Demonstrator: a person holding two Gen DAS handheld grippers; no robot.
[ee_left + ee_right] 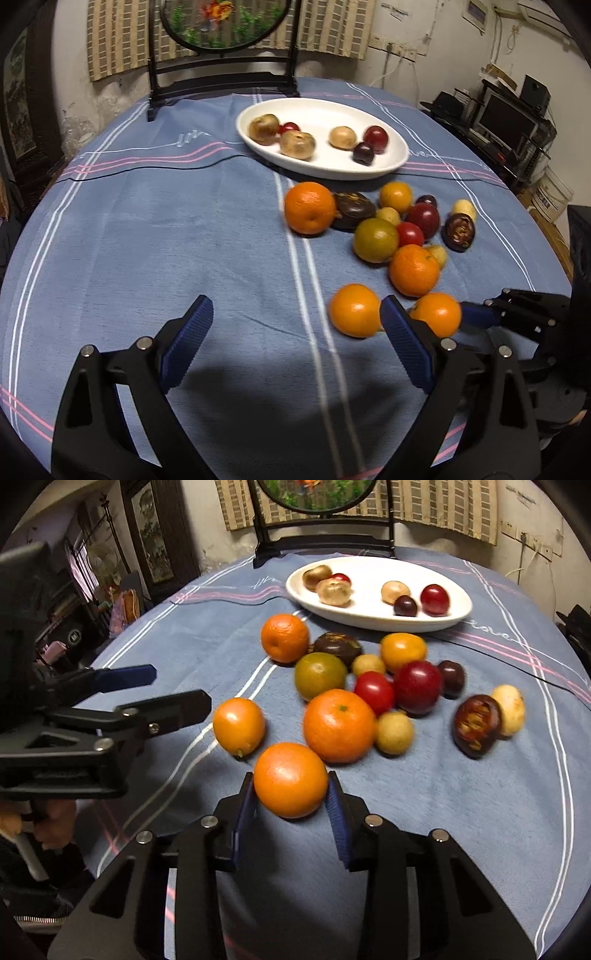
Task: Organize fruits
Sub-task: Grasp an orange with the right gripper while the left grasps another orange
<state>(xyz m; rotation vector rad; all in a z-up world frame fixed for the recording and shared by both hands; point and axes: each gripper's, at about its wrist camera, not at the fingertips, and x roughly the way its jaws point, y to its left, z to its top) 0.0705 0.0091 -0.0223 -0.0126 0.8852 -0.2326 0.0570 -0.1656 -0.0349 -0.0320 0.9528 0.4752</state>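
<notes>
Six fruits in white dish (400, 155); right claw (291, 794) clenched on orange (291, 780); left claw (295, 325) released.

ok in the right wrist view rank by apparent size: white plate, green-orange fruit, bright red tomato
1. white plate
2. green-orange fruit
3. bright red tomato
The plate lies farthest from the camera, yet looks largest.

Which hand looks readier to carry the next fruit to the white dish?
The right. The right gripper already has its pads against an orange. The left gripper is open over bare cloth, holding nothing. The white dish lies beyond.
</notes>
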